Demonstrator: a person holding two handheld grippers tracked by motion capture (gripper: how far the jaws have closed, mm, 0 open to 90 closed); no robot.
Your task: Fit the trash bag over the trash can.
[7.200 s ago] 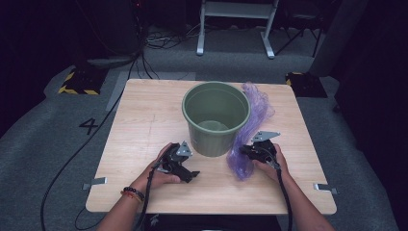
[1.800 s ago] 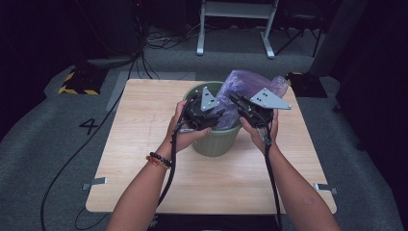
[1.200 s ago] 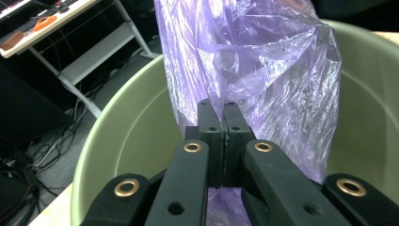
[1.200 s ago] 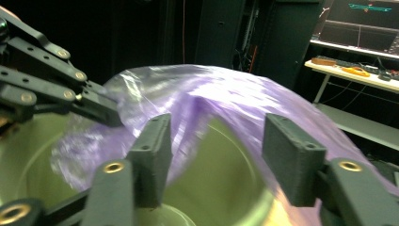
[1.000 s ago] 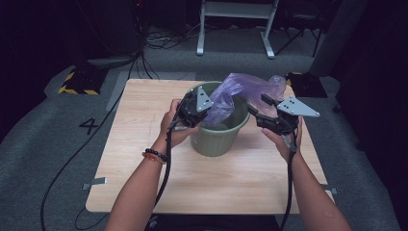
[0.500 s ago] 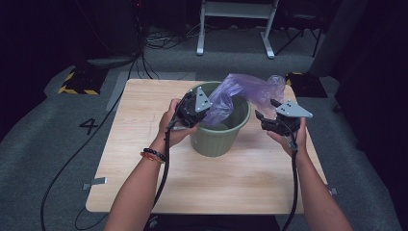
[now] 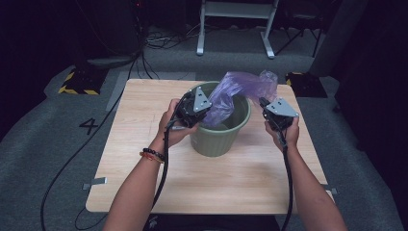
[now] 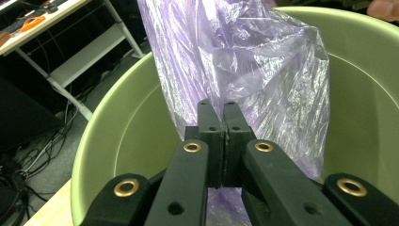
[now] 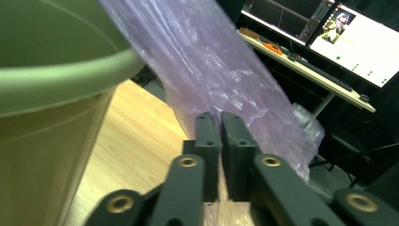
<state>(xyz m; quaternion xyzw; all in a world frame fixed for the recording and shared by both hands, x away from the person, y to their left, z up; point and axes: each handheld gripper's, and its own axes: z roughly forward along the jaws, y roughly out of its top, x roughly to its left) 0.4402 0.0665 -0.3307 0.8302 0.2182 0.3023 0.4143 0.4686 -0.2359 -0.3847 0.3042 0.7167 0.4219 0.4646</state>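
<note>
Right claw (image 7: 263, 103) lowered beside green bucket (image 7: 219, 139), just snapped closed on purple bag (image 7: 240, 89); left claw (image 8: 217, 117) clamped on bag

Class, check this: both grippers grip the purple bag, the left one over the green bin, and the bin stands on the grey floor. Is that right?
One thing is wrong: the bin stands on the wooden table, not the floor, as the high view shows. The rest holds: the left gripper pinches the purple bag over the bin, and the right gripper has just closed on the bag beside it.
</note>
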